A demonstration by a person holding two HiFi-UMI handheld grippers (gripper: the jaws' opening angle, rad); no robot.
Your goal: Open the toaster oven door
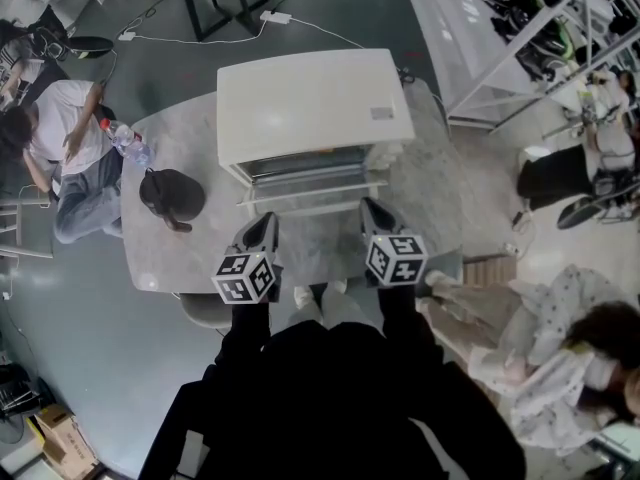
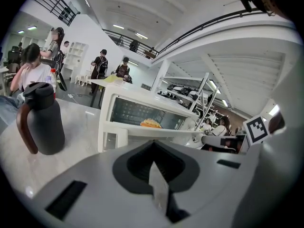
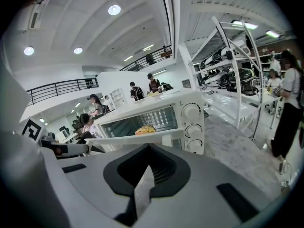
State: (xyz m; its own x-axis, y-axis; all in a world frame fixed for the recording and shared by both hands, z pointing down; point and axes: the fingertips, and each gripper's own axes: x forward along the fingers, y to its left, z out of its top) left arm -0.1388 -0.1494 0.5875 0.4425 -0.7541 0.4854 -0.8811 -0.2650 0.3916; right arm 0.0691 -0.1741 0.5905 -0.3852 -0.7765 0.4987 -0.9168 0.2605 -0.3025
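Note:
A white toaster oven stands on the marble table. Its door hangs open and lies flat toward me. In the right gripper view the door juts out below the cavity, where a piece of toast-like food rests on the rack, and three knobs sit at the right. The left gripper view shows the same open door and food. My left gripper and right gripper hover just in front of the door edge, both shut and holding nothing.
A black jug stands on the table left of the oven, with a water bottle behind it. A person sits at the far left and another on the floor at the right. A metal shelving rack lines the right side.

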